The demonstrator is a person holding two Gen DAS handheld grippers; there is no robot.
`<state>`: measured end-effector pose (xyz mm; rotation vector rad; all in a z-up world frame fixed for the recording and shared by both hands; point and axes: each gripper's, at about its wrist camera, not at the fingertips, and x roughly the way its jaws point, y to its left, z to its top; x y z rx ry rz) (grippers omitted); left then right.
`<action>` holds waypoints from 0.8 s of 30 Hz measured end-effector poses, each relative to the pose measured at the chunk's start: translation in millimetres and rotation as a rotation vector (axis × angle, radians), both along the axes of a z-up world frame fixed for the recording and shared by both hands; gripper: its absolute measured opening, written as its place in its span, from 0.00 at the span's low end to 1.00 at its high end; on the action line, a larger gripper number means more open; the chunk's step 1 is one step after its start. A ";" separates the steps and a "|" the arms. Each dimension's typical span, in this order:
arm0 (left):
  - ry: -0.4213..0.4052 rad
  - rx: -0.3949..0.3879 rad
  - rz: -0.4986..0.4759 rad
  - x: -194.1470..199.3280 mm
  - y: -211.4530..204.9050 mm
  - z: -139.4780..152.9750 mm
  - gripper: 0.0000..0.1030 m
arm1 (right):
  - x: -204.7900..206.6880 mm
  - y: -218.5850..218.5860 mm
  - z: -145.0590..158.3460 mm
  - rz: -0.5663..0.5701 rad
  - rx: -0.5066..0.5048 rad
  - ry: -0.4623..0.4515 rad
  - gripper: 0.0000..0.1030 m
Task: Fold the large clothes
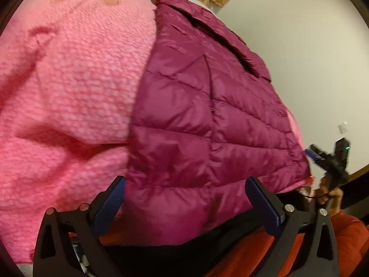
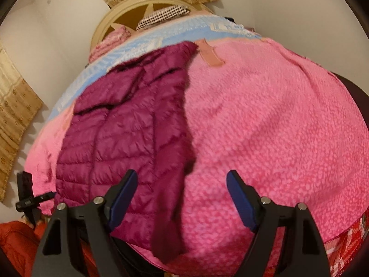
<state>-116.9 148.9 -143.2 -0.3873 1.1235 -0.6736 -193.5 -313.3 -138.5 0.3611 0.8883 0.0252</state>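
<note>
Both tongs hover low over the bed, and neither has a grip on anything. The left tongs (image 1: 184, 198) stand spread wide, with the jacket (image 1: 207, 120) lying straight ahead of them and its hem running between the two blue pads (image 1: 263, 205). The right tongs (image 2: 182, 198) are spread as well, nothing between them; the jacket (image 2: 120, 138) sits ahead and to their left, and one sleeve (image 2: 170, 219) trails down toward the near pad.

How far along? My read is early. The jacket lies flat on the pink blanket (image 2: 265, 127), quilted side up, collar at the far end. The right-hand side looks turned in along a straight edge, so one side fold may be done, though I can't call that for certain. The sleeve lies loose, and the body has not been folded down its length. No neat bundle yet.

Now the blind spots. The jacket's near hem drops out of sight behind the left tongs, so whether it hangs off the bed edge is unclear. Both views are motion-blurred, and the zip and front opening can't be made out. The blanket's far end runs into a blue cover (image 2: 143, 39), and beyond that a headboard (image 2: 129, 11) is only partly seen.
</note>
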 end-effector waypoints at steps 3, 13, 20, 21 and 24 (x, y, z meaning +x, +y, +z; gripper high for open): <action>-0.014 -0.011 -0.016 -3.7 -3.8 2.9 0.64 | -1.0 12.5 -7.5 0.057 -0.007 0.023 0.75; 0.011 -0.043 -0.048 -3.2 -12.6 -0.5 0.24 | -9.5 52.0 -13.2 0.249 -0.062 0.093 0.43; 0.102 -0.048 -0.042 3.7 -11.4 -15.0 0.27 | 2.5 62.5 -37.0 0.246 -0.074 0.156 0.15; 0.094 -0.057 -0.045 2.3 -11.1 -13.8 0.27 | 3.3 62.8 -39.2 0.247 -0.081 0.163 0.14; 0.018 -0.110 -0.086 -5.4 -4.3 0.8 0.16 | -0.7 60.7 -35.5 0.250 -0.049 0.132 0.11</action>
